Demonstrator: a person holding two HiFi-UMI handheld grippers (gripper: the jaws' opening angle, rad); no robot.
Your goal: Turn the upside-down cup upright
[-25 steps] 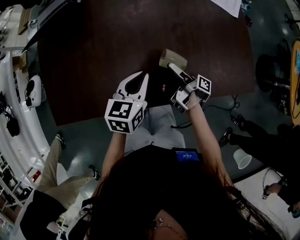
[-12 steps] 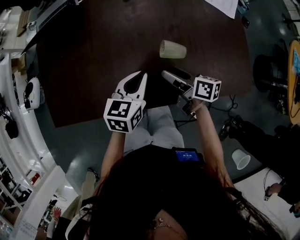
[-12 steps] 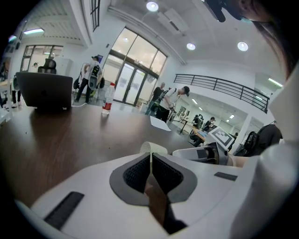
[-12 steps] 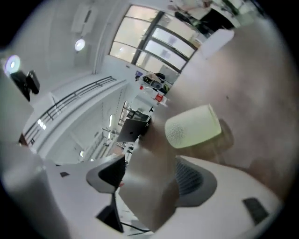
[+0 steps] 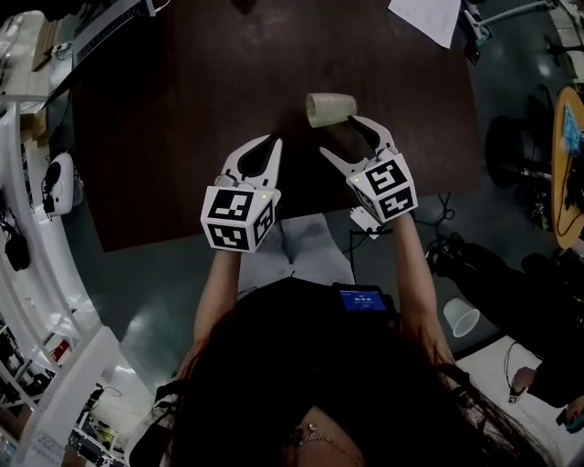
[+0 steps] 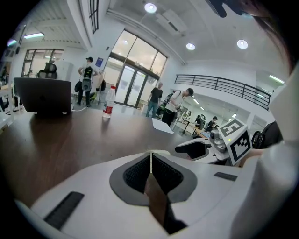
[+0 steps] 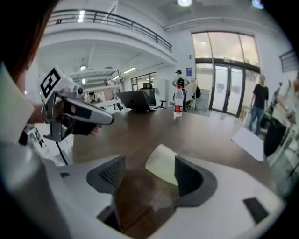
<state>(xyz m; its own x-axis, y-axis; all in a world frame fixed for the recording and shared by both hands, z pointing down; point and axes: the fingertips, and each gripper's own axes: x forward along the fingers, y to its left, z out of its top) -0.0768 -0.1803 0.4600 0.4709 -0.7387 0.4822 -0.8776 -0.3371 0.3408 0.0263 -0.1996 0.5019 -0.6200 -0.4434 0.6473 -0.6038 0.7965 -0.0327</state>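
Note:
A pale paper cup (image 5: 330, 108) (image 7: 162, 164) appears to lie on its side on the dark brown table (image 5: 182, 109), its dotted end toward the left. My right gripper (image 5: 340, 135) (image 7: 148, 170) stands open just short of the cup, which shows between its fingers and partly behind the right one. Nothing is gripped. My left gripper (image 5: 273, 141) (image 6: 150, 154) hangs shut and empty over the table's near edge, to the left of the cup. Each gripper view also shows the other gripper, the right gripper (image 6: 205, 149) and the left gripper (image 7: 77, 112).
A water bottle (image 6: 108, 101) (image 7: 178, 100) and a laptop (image 6: 42, 95) (image 7: 135, 99) stand at the table's far side. A white sheet of paper (image 5: 429, 16) (image 7: 252, 140) lies at the far right corner. Another cup (image 5: 461, 316) sits low at the right. People stand beyond.
My right gripper drew back from the cup, turned its marker cube toward me, then came forward with jaws open beside the cup. The left gripper stayed put.

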